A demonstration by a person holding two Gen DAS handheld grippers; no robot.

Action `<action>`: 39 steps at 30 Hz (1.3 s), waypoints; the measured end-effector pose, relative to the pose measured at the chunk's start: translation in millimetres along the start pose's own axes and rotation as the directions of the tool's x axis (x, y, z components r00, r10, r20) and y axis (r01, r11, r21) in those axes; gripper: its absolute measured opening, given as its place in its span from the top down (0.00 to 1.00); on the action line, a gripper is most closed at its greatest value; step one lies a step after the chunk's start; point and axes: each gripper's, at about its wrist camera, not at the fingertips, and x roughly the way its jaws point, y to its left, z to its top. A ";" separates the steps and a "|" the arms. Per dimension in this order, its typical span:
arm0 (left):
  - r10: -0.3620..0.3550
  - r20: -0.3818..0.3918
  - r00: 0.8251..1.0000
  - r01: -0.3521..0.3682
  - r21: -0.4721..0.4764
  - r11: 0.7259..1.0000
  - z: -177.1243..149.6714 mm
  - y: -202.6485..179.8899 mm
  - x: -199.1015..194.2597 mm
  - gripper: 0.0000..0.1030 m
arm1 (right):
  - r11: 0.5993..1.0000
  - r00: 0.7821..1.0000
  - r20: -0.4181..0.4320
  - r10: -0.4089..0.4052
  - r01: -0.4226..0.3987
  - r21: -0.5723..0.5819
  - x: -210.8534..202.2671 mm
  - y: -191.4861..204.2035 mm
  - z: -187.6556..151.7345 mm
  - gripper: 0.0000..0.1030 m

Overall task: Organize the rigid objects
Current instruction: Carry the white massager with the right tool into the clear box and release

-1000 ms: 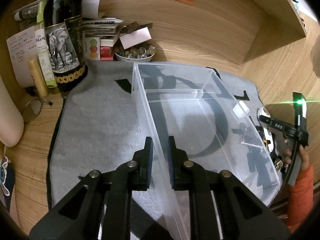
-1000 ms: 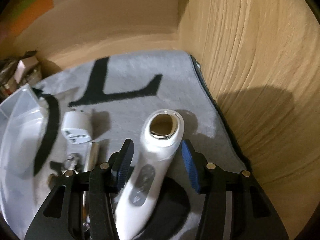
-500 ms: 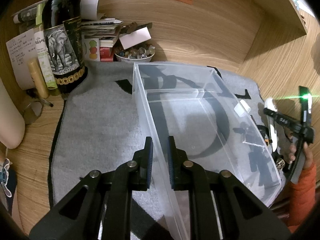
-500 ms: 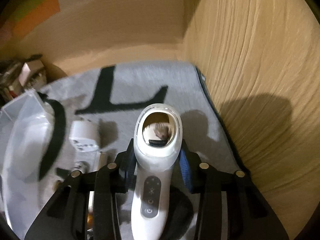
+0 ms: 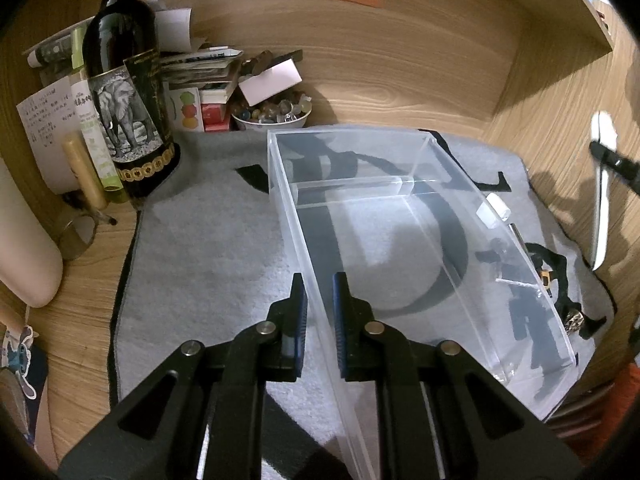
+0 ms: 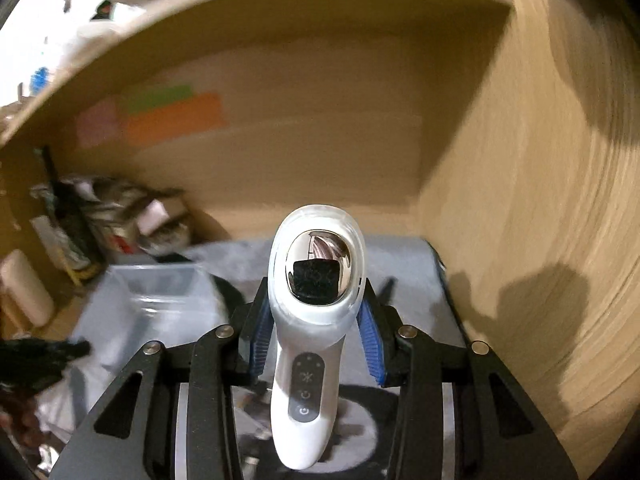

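Right wrist: your right tongs [image 6: 316, 346] now clamp the white handheld device [image 6: 314, 320], lifted off the mat since a second ago. Left tongs [image 5: 319, 308], narrow, pinch the clear bin [image 5: 424, 240] wall; bin ahead-left for the drop.

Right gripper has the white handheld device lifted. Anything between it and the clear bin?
Nothing visible blocks it. The white device, held in the right gripper, is above the mat, and the clear bin is open-topped with no lid. The left gripper only clamps the bin's near wall.
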 end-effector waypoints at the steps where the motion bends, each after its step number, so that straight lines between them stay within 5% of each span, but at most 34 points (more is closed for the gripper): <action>1: 0.001 0.000 1.000 -0.001 0.001 1.000 -0.1 -0.2 -0.1 0.88 | 1.000 1.000 0.009 0.020 -0.020 -0.010 -2.8 6.6 2.9 0.65; 9: 0.002 0.009 1.000 -0.003 0.006 1.000 -0.7 -0.4 0.0 0.88 | 0.984 0.988 0.030 0.150 -0.147 -0.102 -11.4 60.1 12.1 0.65; 16: -0.004 0.015 1.000 0.004 0.000 1.000 -0.9 0.6 -0.1 0.88 | 0.960 0.974 -0.054 0.218 -0.224 -0.165 17.6 100.0 6.6 0.65; 27: -0.003 0.023 1.000 0.003 -0.001 1.000 -1.4 -0.9 -0.4 0.88 | 0.929 0.949 -0.242 0.203 -0.265 -0.258 67.8 125.5 -16.1 0.65; 39: -0.007 0.030 1.000 0.007 -0.001 1.000 -1.3 -0.8 -0.3 0.88 | 0.903 0.885 -0.426 0.189 -0.327 -0.278 108.9 138.6 -33.6 0.65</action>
